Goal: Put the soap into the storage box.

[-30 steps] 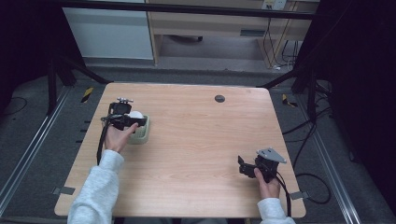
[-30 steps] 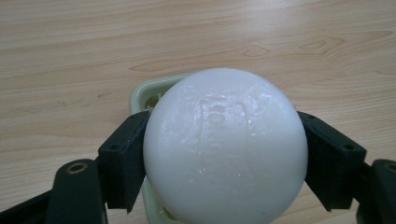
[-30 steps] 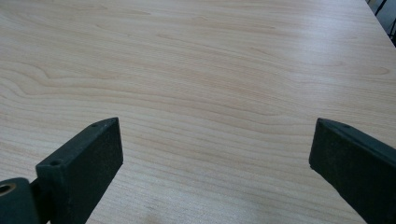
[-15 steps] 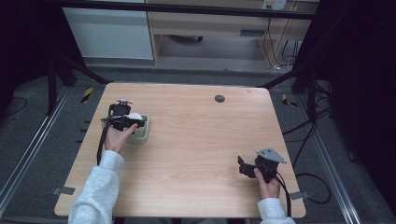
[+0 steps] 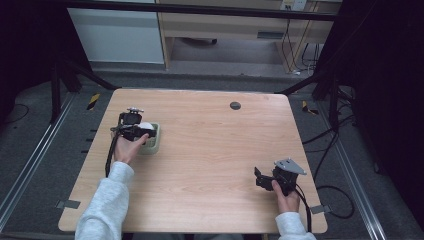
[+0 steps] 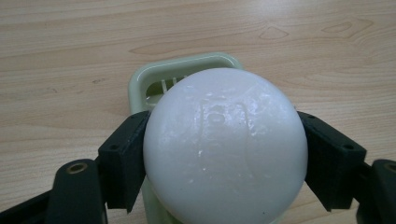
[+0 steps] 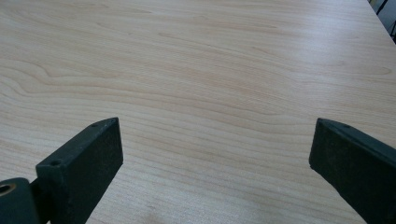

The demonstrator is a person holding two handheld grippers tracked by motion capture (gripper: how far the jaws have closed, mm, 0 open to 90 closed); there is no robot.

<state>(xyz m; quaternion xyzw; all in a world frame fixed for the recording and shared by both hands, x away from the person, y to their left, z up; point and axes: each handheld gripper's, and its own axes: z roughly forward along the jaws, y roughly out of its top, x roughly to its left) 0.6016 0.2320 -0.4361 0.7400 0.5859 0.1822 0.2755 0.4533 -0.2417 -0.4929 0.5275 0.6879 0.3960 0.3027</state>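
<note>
The left gripper (image 6: pixel 224 154) has its jaws spread about as wide as the white soap bar (image 6: pixel 225 147) and pressed against its two sides, so the rounded bar sits clamped between them. Faint embossed lettering shows on the bar's top face in the left gripper view. Just under and behind the bar lies the pale green soap dish (image 6: pixel 144 84), its slotted floor visible past the bar's far edge; whether the bar touches the dish cannot be told. In the high view the left gripper (image 5: pixel 134 129) sits over the soap dish (image 5: pixel 154 145) near the left edge of the wooden surface (image 5: pixel 215 150), with only a sliver of the soap bar (image 5: pixel 146 125) showing white beside the black body, and the left hand (image 5: pixel 127 149) holding it from below.

The right gripper (image 7: pixel 217 154) has its jaws wide apart with nothing between them but bare wood grain. The high view places the right gripper (image 5: pixel 262 178) near the surface's right front corner, well apart from the dish, held by the right hand (image 5: pixel 286 197), with its grey plate on top. A small dark round inset (image 5: pixel 235 105) sits toward the far edge.
</note>
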